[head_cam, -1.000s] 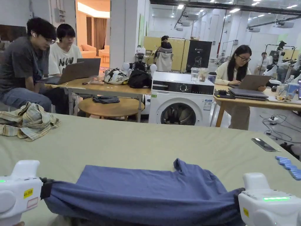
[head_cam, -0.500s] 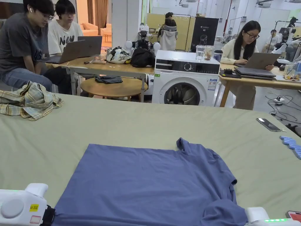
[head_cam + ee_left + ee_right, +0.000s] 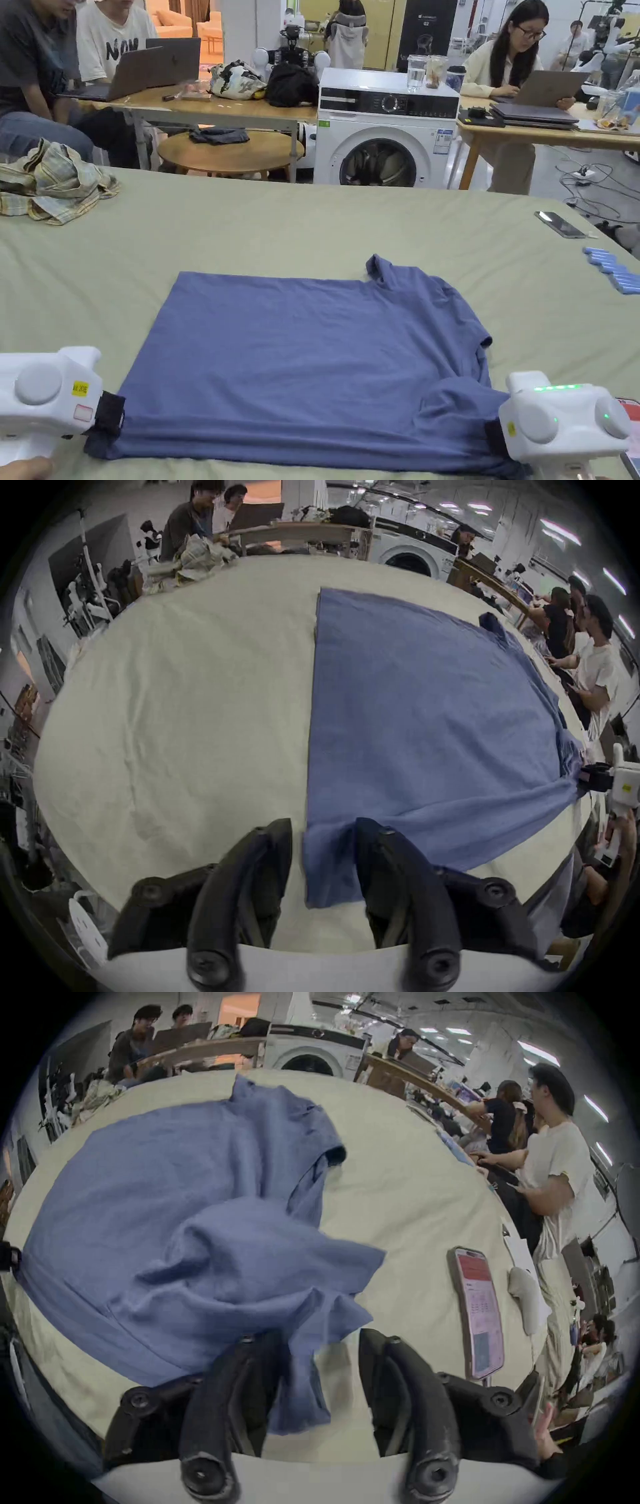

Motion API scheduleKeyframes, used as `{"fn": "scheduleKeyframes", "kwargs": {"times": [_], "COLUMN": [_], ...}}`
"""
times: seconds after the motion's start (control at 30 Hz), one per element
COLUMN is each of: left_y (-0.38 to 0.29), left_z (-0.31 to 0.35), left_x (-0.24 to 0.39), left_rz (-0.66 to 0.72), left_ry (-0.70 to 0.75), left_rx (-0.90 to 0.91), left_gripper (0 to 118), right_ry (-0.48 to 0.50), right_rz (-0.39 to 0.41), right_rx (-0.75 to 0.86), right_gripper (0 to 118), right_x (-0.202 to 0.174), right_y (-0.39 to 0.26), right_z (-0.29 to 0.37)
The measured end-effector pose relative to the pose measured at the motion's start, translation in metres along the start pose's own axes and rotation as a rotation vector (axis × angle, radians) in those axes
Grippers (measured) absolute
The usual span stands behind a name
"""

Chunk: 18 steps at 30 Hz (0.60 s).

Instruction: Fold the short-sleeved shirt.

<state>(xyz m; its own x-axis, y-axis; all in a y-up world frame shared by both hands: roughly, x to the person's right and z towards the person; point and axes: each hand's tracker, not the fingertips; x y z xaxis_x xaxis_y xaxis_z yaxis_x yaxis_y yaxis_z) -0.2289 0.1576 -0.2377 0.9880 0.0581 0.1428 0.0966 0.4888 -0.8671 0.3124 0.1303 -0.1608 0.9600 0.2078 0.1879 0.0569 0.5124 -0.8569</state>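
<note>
I am standing at a wide counter (image 3: pixel 281 225) covered in pale green cloth, and the blue short-sleeved shirt (image 3: pixel 312 356) is lying spread out on its near half. The hem side is to my left and the collar and sleeves to my right. The far sleeve is sticking up a little, and the near sleeve is bunching in folds.

Beyond the counter a white washing machine (image 3: pixel 381 131) is standing with stickers on its front, their print too small for me to make out. A crumpled plaid garment (image 3: pixel 53 184) is lying at the far left of the counter, well apart from the shirt.

I am holding my left tool (image 3: pixel 106 415) at the shirt's near hem corner. In the left gripper view its jaws are standing apart, with that corner lying loose between them. My right tool (image 3: pixel 494 437) is sitting at the near sleeve, a green light glowing on its body. Its jaws are apart too, with sleeve cloth draping between them against one jaw only.

A dark phone (image 3: pixel 559 224) is lying at the far right, and a row of small blue pieces (image 3: pixel 612 270) is lying near it. A yellow sticker (image 3: pixel 79 388) is showing on my left tool, its writing unreadable.
</note>
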Motion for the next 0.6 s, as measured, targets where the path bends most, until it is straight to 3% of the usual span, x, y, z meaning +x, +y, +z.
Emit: {"fn": "scheduleKeyframes", "kwargs": {"times": [0.23, 0.3, 0.33, 0.4, 0.47, 0.5, 0.6], "left_y": [0.008, 0.003, -0.001, -0.008, -0.015, -0.018, -0.026], "left_z": [0.024, 0.03, 0.034, 0.038, 0.047, 0.051, 0.059], "left_x": [0.006, 0.008, 0.009, 0.013, 0.022, 0.028, 0.037], "left_rz": [0.031, 0.048, 0.057, 0.044, 0.0, -0.022, -0.006], "left_ry": [-0.009, -0.016, -0.028, -0.049, -0.026, 0.006, 0.036], "left_rx": [0.205, 0.286, 0.333, 0.433, 0.519, 0.544, 0.615], "left_gripper": [46, 46, 46, 38, 12, 2, 0], "right_ry": [0.007, 0.058, 0.067, 0.086, 0.114, 0.118, 0.121], "right_rz": [-0.131, -0.17, -0.179, -0.198, -0.208, -0.216, -0.205], "right_rx": [0.192, 0.292, 0.332, 0.434, 0.502, 0.529, 0.593], "right_gripper": [55, 55, 50, 18, 2, 0, 0], "right_x": [-0.001, -0.004, -0.007, -0.014, -0.025, -0.029, -0.042], "right_y": [0.018, 0.017, 0.015, 0.009, 0.004, 0.002, -0.002], "right_z": [0.033, 0.039, 0.043, 0.051, 0.059, 0.062, 0.071]}}
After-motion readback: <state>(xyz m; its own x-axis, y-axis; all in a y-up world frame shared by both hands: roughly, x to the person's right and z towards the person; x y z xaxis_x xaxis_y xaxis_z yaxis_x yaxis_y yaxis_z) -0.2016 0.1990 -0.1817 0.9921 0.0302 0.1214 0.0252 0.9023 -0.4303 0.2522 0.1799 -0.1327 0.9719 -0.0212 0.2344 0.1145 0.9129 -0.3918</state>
